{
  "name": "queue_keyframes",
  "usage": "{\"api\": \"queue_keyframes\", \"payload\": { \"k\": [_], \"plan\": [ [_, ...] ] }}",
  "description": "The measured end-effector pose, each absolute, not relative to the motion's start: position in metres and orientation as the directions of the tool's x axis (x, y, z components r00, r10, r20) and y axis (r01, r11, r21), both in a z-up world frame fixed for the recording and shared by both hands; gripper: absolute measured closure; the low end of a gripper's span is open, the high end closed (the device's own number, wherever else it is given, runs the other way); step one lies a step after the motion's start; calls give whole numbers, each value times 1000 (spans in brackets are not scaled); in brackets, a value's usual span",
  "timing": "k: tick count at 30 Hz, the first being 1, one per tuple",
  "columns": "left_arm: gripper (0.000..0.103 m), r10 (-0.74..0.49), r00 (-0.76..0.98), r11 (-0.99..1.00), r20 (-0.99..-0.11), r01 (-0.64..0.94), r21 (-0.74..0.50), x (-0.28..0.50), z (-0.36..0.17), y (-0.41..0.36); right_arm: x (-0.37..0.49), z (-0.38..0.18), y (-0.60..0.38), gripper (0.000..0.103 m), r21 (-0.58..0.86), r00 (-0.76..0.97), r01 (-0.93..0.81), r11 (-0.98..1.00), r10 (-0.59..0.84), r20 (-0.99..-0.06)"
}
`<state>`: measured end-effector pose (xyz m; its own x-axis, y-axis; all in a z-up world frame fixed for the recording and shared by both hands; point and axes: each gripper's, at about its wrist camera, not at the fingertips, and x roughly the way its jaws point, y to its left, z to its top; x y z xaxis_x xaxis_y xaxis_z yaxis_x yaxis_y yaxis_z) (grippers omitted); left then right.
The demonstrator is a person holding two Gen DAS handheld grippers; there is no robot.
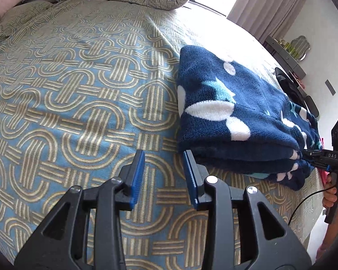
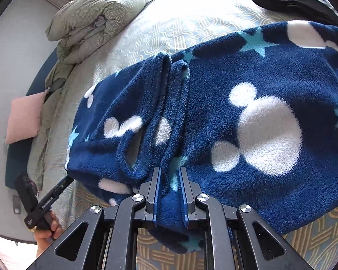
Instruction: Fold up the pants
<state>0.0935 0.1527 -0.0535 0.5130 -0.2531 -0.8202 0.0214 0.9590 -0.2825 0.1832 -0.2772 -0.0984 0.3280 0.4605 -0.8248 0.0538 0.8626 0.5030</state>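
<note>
Pants (image 2: 247, 117) folded, lengthwise across bed (image 1: 78, 90)

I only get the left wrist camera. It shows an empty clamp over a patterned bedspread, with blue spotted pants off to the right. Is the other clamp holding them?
Observer: Yes. In the right wrist view the right gripper is shut on a fold of the pants, and fleece fills the gap between its blue pads.
Operator: Which part of the pants is that?
Observer: The near edge, just beside a leg opening that gapes toward the camera.
Operator: And those white blobs?
Observer: Seen whole here, they are mouse-head shapes: one big circle with two round ears.
</note>
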Motion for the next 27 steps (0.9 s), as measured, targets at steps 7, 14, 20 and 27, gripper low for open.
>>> {"api": "queue_keyframes", "payload": {
  "k": [7, 14, 20, 27],
  "plan": [
    [66, -335, 575, 932, -746, 85, -353, 129, -4, 139, 176, -106, -285, 87, 542, 340, 74, 837, 490, -803],
    [66, -412, 484, 910, -772, 266, -319, 189, -16, 52, 168, -105, -287, 86, 531, 350, 79, 844, 475, -808],
    [67, -323, 466, 945, -824, 207, -254, 189, -62, 43, 163, -99, -288, 86, 488, 358, 77, 870, 433, -827],
    [67, -433, 436, 891, -789, 343, -299, 166, -22, 11, 156, -88, -290, 80, 404, 406, 69, 912, 344, -847]
  ]
}}
